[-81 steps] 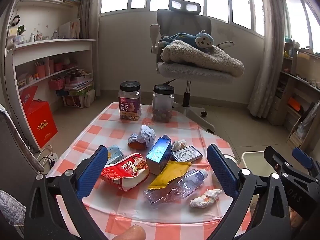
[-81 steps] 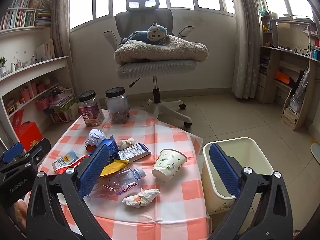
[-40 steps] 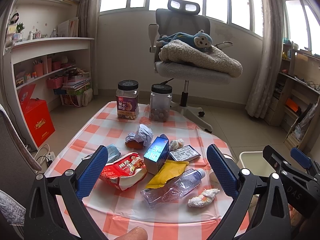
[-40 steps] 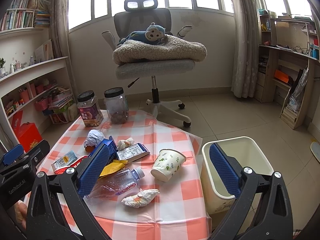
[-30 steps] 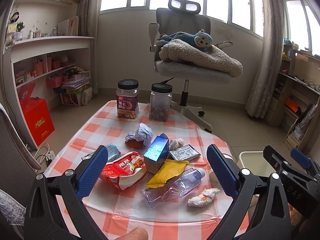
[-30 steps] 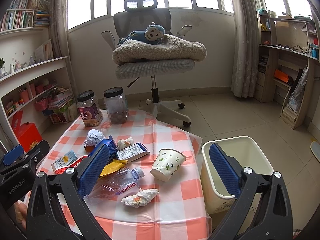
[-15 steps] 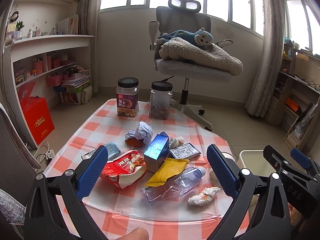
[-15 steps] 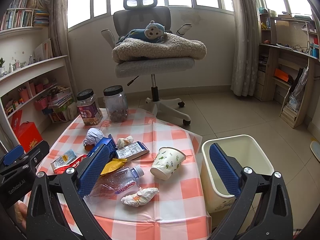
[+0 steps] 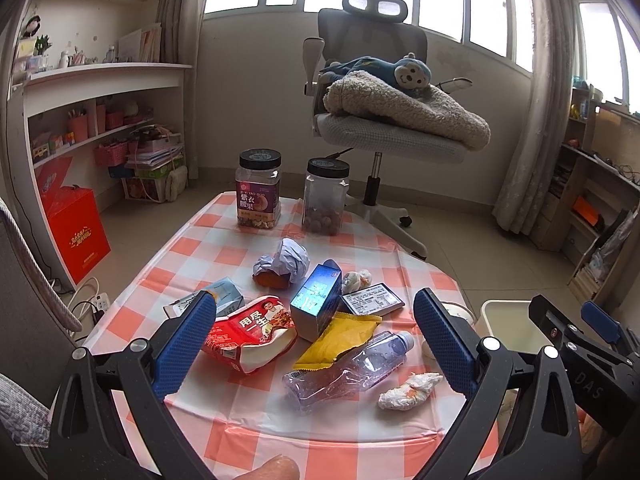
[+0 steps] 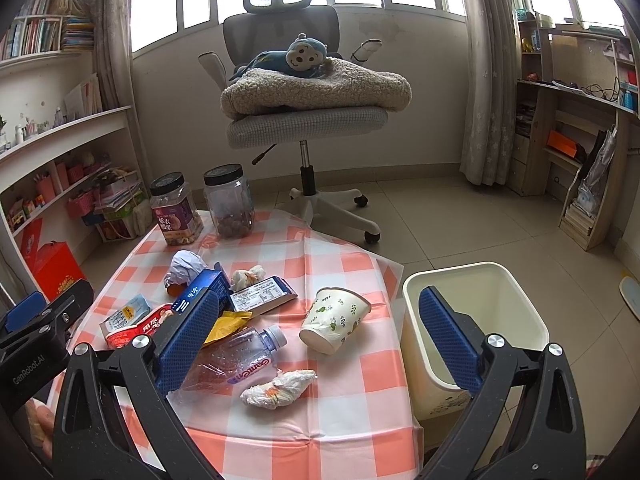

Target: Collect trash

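Note:
Trash lies on a checked tablecloth (image 9: 188, 248): a crushed plastic bottle (image 9: 348, 368) (image 10: 236, 356), a crumpled tissue (image 9: 410, 390) (image 10: 278, 388), a red snack bag (image 9: 250, 334), a yellow wrapper (image 9: 340, 338), a blue carton (image 9: 318, 300) (image 10: 206, 284), a paper cup (image 10: 334, 320) on its side and a paper ball (image 9: 286, 262). A cream bin (image 10: 476, 320) stands right of the table. My left gripper (image 9: 316, 340) is open above the near trash. My right gripper (image 10: 318, 338) is open, empty, between the table edge and the bin.
Two black-lidded jars (image 9: 258, 188) (image 9: 325, 196) stand at the table's far edge. An office chair (image 9: 384, 120) with a blanket and a toy monkey is behind the table. Shelves line the left wall (image 9: 100, 120). A red box (image 9: 76, 232) is on the floor.
Both grippers have drifted slightly forward and stay open. The trash has not moved.

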Motion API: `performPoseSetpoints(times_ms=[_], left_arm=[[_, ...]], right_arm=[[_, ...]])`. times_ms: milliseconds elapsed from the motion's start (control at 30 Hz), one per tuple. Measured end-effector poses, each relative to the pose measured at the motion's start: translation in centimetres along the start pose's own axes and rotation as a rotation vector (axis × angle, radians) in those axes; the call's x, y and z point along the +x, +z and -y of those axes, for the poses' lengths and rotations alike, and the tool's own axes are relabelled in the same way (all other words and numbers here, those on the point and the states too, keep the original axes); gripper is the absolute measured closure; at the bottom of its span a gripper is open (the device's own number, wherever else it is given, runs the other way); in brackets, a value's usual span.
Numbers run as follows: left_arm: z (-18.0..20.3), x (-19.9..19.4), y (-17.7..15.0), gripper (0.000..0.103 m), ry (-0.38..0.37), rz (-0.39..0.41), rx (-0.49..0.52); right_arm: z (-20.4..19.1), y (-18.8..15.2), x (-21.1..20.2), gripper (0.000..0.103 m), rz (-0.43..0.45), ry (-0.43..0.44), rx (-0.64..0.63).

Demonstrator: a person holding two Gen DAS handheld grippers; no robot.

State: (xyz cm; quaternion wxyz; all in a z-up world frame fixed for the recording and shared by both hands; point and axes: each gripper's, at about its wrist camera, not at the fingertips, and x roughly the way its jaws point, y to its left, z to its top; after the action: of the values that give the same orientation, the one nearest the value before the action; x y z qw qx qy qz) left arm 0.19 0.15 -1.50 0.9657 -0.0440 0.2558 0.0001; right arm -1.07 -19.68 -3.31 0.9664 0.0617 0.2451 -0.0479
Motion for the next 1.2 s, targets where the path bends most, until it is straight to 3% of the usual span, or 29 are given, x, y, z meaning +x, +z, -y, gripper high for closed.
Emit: performPoseSetpoints(times_ms=[533,767,833,1000,1133,1200], left_arm=[[-0.5,0.1,-0.1,0.007,0.0,-0.009,-0.011],[-3.3,1.7,2.3,0.007,0.03,-0.082,-0.043],[-4.8,2.8,3.9,0.007,0.04,-0.128,-0.057],[-10.1,7.3,5.8,0.007,0.058,-0.352,-0.193],[-13.0,11.4,4.7,0.007,0.134,-0.524,-0.217],[-14.9,13.0,3.0,0.007,0.126,-0.626,-0.323]], right_arm=[[-0.1,0.2,0.3,0.007,-0.018,0.005,0.01],[-0.2,1.8,1.5,0.007,-0.144,0.065,0.049],[-0.6,2.7,2.5,0.007,-0.215,0.087,0.014],[-0.6,4.6,5.7,0.007,-0.394,0.163,-0.024],[0.6,4.1,8.6,0.007,-0.483,0.175,0.032],[1.4,3.1,9.7,0.007,-0.497,0.159,0.054]])
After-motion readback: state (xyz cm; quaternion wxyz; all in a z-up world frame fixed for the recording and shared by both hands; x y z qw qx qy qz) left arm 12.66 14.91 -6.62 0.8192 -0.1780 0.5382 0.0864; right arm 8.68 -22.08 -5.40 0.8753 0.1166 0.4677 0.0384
